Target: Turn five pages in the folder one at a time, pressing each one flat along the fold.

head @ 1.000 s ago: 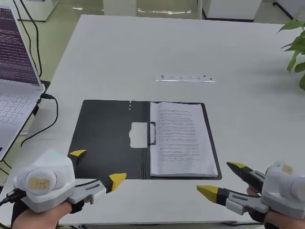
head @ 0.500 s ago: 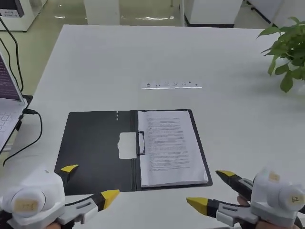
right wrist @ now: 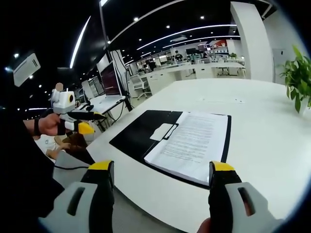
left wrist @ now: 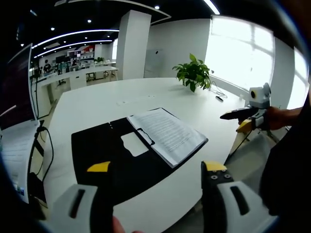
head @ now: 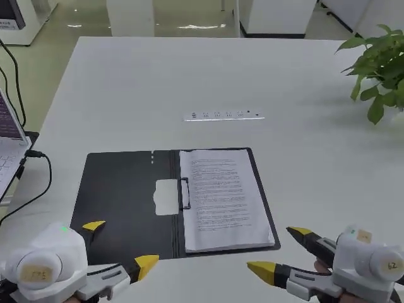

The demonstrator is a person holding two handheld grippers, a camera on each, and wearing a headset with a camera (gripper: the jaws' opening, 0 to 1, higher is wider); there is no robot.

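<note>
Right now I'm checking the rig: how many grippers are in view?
2. The left gripper is by the near left corner of the open folder, jaws open. The right gripper is off its near right corner, jaws open.

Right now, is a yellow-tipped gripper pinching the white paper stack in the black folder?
No, both the left gripper and right gripper hover open, short of the white paper stack.

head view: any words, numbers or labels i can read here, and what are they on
Nothing can be read for certain.
Pages in the folder: printed lines, too small to read.
Sticker on the left gripper: digits, blurred.
Sticker on the right gripper: digits, blurred.
Power strip: small marks, too small to read.
</note>
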